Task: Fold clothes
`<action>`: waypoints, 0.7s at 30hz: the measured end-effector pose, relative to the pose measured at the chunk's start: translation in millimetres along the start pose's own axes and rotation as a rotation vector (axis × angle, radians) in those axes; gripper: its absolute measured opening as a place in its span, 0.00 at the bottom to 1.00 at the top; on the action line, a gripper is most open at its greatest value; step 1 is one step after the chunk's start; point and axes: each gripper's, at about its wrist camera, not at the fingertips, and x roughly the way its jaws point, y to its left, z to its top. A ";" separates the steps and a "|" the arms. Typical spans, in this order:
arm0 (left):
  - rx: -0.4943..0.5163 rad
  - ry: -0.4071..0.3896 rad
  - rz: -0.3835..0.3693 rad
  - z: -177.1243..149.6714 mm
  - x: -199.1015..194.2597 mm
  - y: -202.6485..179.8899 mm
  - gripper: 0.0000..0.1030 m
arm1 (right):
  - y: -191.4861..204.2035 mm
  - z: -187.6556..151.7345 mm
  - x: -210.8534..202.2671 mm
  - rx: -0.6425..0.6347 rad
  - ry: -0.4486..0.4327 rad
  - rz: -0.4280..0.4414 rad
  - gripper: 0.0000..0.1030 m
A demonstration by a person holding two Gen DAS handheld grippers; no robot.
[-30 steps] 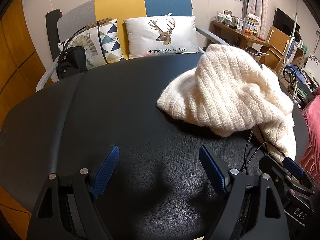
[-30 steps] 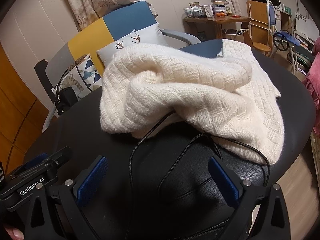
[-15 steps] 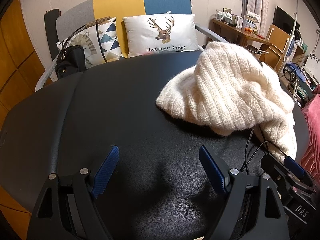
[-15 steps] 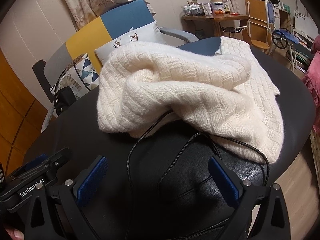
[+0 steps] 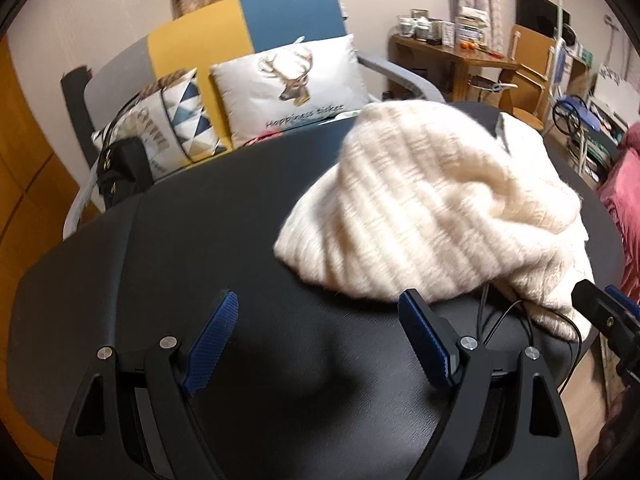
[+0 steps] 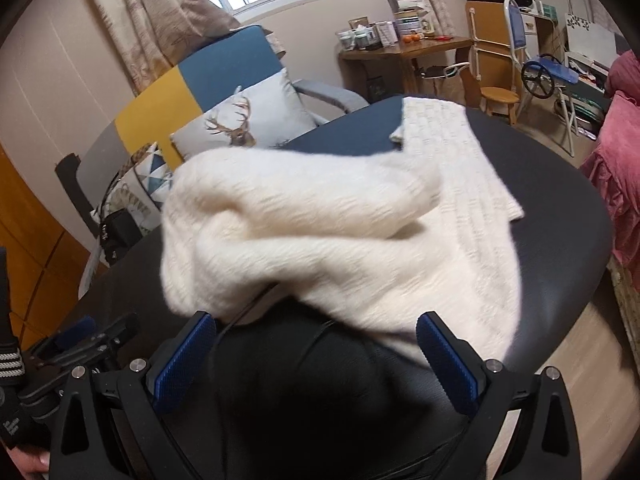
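The left black tongs with blue ribbed pads (image 5: 318,308) point steeply downward, jaws spread wide and empty. The right black tongs with blue pads (image 6: 316,334) slope down likewise, jaws wide apart, gripping nothing.

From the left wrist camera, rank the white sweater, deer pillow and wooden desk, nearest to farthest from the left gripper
From the left gripper:
1. White sweater, just ahead, right.
2. Deer pillow, on the chair behind the table.
3. Wooden desk, far right, by the wall.
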 end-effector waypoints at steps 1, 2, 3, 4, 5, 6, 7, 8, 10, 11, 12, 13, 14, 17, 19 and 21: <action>0.014 -0.001 0.002 3.7 1.0 -5.7 0.83 | -5.0 2.4 -0.6 0.003 0.000 -0.008 1.00; 0.025 0.000 0.003 6.6 2.8 -10.0 0.83 | -9.8 4.8 -0.6 0.011 0.003 -0.013 1.00; 0.036 0.002 0.004 9.5 4.5 -14.4 0.83 | -14.6 7.3 -0.2 0.021 0.008 -0.017 1.00; 0.040 0.003 0.003 12.4 6.3 -18.5 0.83 | -19.5 9.3 0.2 0.034 0.012 -0.020 1.00; 0.045 0.004 0.003 15.3 8.2 -22.5 0.83 | -24.5 11.1 0.6 0.049 0.017 -0.020 1.00; 0.059 0.004 0.004 19.2 10.9 -28.2 0.83 | -28.7 12.5 1.1 0.058 0.020 -0.027 1.00; 0.073 0.001 0.005 22.5 12.8 -33.2 0.83 | -33.1 14.1 1.3 0.066 0.021 -0.044 1.00; 0.087 -0.001 0.006 25.9 14.7 -38.2 0.83 | -37.0 15.7 1.8 0.077 0.022 -0.057 1.00; 0.121 -0.013 0.006 33.6 17.1 -48.2 0.83 | -47.7 17.9 1.5 0.110 0.026 -0.057 1.00; 0.136 -0.021 0.007 36.6 17.4 -52.5 0.83 | -52.6 18.2 0.7 0.125 0.027 -0.055 1.00; 0.150 -0.027 0.006 40.0 18.3 -56.1 0.83 | -56.7 18.7 -0.2 0.136 0.027 -0.056 1.00; 0.159 -0.031 0.008 42.5 18.9 -59.6 0.83 | -61.3 19.8 -0.7 0.142 0.026 -0.062 1.00; 0.164 -0.031 0.019 46.0 21.8 -62.4 0.83 | -66.5 21.2 -1.1 0.147 0.024 -0.070 1.00; 0.187 -0.024 0.043 53.8 32.9 -71.0 0.83 | -79.3 25.3 -0.8 0.156 0.020 -0.080 1.00; 0.211 -0.010 0.048 55.7 43.5 -76.9 0.83 | -88.4 26.6 1.9 0.157 0.033 -0.077 1.00; 0.235 0.005 0.052 57.6 54.2 -82.7 0.83 | -96.8 26.1 6.6 0.163 0.054 -0.069 1.00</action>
